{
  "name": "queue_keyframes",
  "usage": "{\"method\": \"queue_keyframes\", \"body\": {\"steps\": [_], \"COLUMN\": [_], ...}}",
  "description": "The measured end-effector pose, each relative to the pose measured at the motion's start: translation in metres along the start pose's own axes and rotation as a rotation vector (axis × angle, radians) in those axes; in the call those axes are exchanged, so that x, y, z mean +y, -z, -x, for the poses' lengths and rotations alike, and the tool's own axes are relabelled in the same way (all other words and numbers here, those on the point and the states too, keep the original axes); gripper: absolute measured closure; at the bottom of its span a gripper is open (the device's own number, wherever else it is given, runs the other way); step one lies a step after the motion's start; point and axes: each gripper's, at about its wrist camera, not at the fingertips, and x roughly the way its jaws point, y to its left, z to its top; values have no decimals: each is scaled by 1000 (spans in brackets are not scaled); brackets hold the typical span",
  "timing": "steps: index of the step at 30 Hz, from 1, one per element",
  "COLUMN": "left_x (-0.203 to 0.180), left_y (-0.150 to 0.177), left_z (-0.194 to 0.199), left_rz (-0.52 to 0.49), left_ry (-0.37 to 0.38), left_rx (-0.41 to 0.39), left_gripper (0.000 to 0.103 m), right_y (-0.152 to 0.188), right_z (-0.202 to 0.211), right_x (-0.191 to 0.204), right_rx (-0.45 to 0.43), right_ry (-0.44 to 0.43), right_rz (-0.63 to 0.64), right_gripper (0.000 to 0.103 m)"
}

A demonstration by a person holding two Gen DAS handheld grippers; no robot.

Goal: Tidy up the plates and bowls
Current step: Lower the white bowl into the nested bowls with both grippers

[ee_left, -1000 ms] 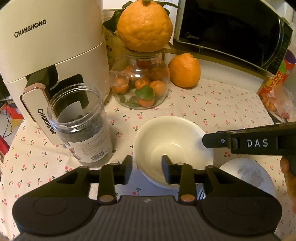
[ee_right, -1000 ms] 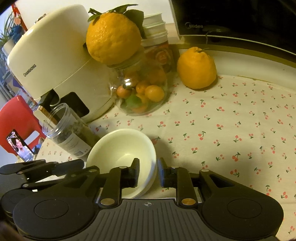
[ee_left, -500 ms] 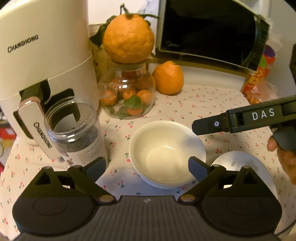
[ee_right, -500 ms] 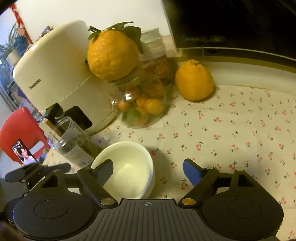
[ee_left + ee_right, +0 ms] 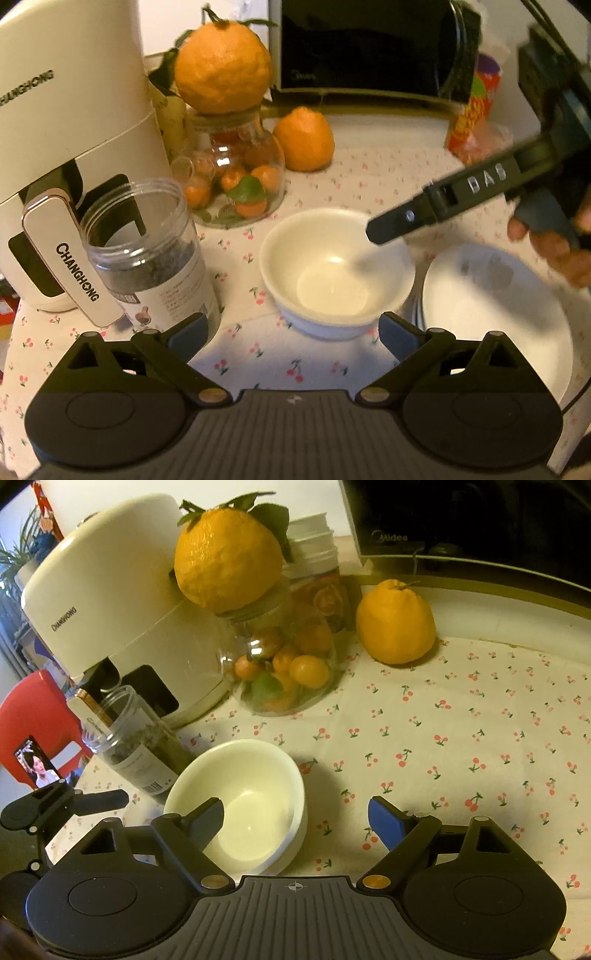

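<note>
A white bowl [image 5: 334, 271] stands empty on the cherry-print tablecloth; it also shows in the right wrist view [image 5: 240, 808]. A stack of white plates [image 5: 491, 306] lies just right of it. My left gripper [image 5: 291, 334] is open and empty, just short of the bowl's near side. My right gripper [image 5: 295, 821] is open and empty above the bowl's right rim; its finger [image 5: 436, 210] reaches over the bowl from the right, raised and blurred.
A white air fryer [image 5: 66, 147], an open plastic jar [image 5: 147, 254], a glass jar of small oranges [image 5: 236, 177] with a big orange [image 5: 221, 66] on top, a second orange [image 5: 304, 138], a microwave [image 5: 369, 48] and a snack bag [image 5: 476, 122] stand behind.
Both grippers, nearly shut by the bowl's rim a second ago, have opened wide and drawn back. The bowl rests on the cloth. The right gripper has risen.
</note>
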Motion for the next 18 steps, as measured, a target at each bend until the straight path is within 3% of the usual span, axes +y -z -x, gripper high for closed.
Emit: {"method": "queue_keyframes", "body": {"steps": [8, 18], "left_x": [-7, -8], "left_y": [4, -1], "left_z": [-16, -28], "left_rz": [-109, -71], "left_ry": [-23, 14], "left_rx": [47, 55], "left_gripper": [10, 13], "right_y": [1, 2], "right_z": [-18, -26], "right_x": [4, 10], "right_rx": [40, 48], "right_ry": [-8, -9], "right_rz": [-19, -13], "right_gripper": [16, 19]}}
